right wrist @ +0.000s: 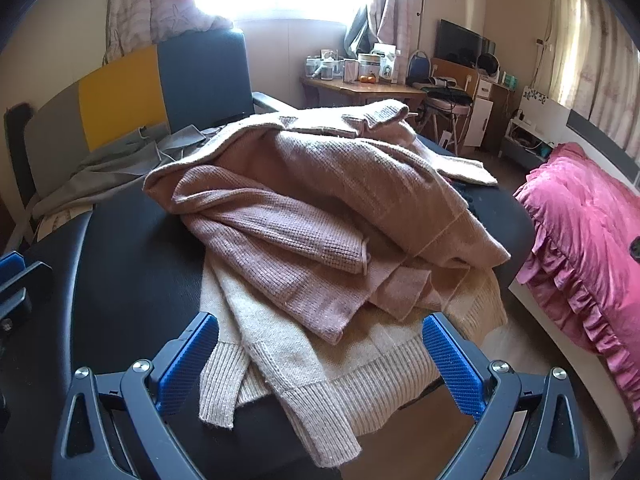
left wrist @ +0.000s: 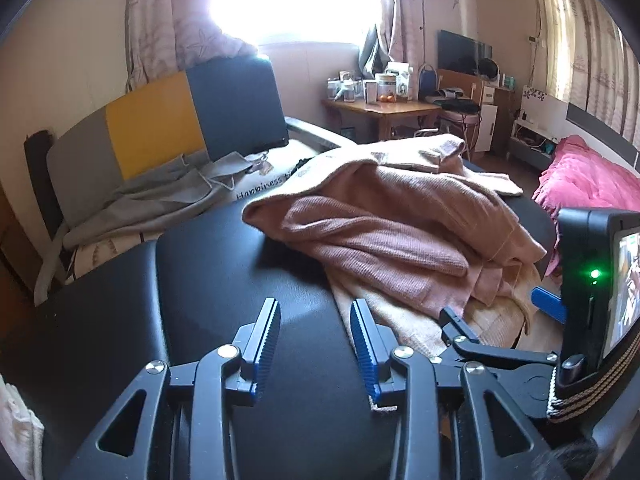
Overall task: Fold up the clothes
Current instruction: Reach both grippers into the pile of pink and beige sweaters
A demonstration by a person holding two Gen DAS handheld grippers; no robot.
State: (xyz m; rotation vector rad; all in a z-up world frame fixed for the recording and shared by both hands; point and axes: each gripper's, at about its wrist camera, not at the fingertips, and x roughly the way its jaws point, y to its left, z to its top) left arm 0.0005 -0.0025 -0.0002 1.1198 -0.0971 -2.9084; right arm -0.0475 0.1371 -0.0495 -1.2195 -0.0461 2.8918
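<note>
A pile of knit sweaters lies on a black table [right wrist: 128, 264]. A pinkish-brown sweater [right wrist: 288, 240] lies on top of a cream ribbed sweater [right wrist: 340, 368], whose hem and sleeve hang over the near edge. The pile also shows in the left wrist view [left wrist: 392, 236]. My right gripper [right wrist: 320, 356] is wide open, its blue pads on either side of the cream hem, holding nothing. My left gripper [left wrist: 316, 340] is open and empty over bare black tabletop [left wrist: 224, 272], left of the pile. The right gripper's body shows at the right in the left wrist view [left wrist: 588, 300].
A grey garment [left wrist: 152, 196] lies on a bed with a grey, yellow and dark headboard [left wrist: 160, 128] behind the table. A pink ruffled bedspread [right wrist: 592, 232] is to the right. A cluttered wooden desk [right wrist: 360, 88] stands by the window.
</note>
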